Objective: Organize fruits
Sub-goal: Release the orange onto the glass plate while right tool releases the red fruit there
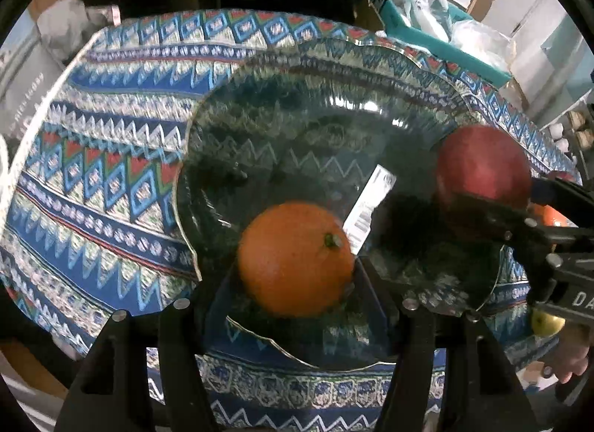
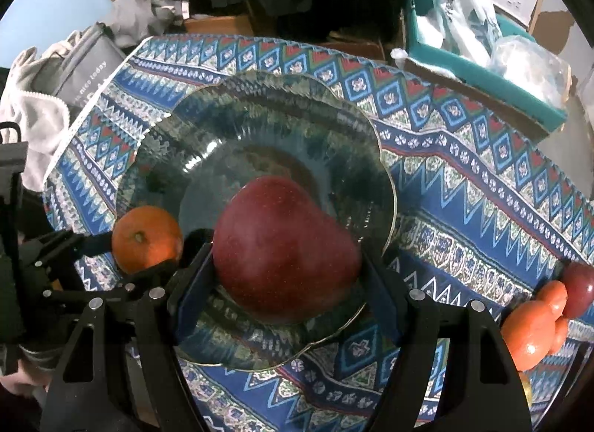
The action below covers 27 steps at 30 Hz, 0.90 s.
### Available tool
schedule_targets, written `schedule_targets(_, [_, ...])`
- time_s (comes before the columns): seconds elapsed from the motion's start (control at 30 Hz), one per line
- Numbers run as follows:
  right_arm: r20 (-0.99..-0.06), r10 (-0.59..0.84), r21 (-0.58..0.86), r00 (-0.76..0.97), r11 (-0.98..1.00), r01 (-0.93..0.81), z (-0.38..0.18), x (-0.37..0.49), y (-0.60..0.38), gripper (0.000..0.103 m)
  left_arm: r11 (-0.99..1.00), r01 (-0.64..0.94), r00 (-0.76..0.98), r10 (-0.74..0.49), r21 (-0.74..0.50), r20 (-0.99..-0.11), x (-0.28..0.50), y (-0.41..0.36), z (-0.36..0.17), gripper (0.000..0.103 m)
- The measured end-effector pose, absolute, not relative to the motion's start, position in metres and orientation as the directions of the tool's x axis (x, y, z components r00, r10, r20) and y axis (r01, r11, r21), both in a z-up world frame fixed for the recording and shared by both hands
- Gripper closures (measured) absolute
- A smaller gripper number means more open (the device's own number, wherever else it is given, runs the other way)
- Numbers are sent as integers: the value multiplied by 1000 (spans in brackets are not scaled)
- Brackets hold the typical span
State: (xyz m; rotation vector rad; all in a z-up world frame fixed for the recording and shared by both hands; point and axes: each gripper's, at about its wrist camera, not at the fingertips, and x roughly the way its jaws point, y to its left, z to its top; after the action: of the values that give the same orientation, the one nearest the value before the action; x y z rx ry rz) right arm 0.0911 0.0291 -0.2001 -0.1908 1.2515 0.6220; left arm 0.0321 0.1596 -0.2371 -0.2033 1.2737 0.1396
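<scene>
Glass, clear and scallop-edged, makes up the wide bowl [image 2: 260, 127] that sits on the patterned blue cloth [image 2: 464, 157] covering the bench. Both claws hang over this bowl, each clamped on a fruit. The left claw [image 1: 295, 279] grips an orange [image 1: 295, 257] between its two fingers, stem scar turned up, above the near part of the bowl. The right claw [image 2: 287, 268] grips a dark red pear [image 2: 282, 246], narrow end pointing away toward the bowl's middle, its fingers pressed against the wide end on both sides. From the left wrist view the pear [image 1: 482, 172] and the other claw show toward the bowl's right rim. More fruit lies on the cloth near the bench's right edge: several orange ones [image 2: 534, 328] touching each other and a red apple [image 2: 579, 287] just beside them. A white label [image 1: 365, 209] shows through the bowl's bottom.
</scene>
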Motion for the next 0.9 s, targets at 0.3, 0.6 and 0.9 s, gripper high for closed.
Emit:
schedule_targets(0.3, [-931, 333, 205, 148, 816, -541, -205, 93, 29, 27, 974, -208, 320, -16, -86, -947, 27, 158, -222, 33])
schedule_targets(0.6, [-909, 374, 231, 184, 821, -522, -191, 93, 29, 27, 972, -211, 343, -22, -100, -939, 21, 161, -211, 33])
schedule_targets(0.9, [-871, 395, 217, 293, 844, -491, -149, 99, 14, 27, 972, -204, 401, -26, -117, -916, 17, 158, -187, 33])
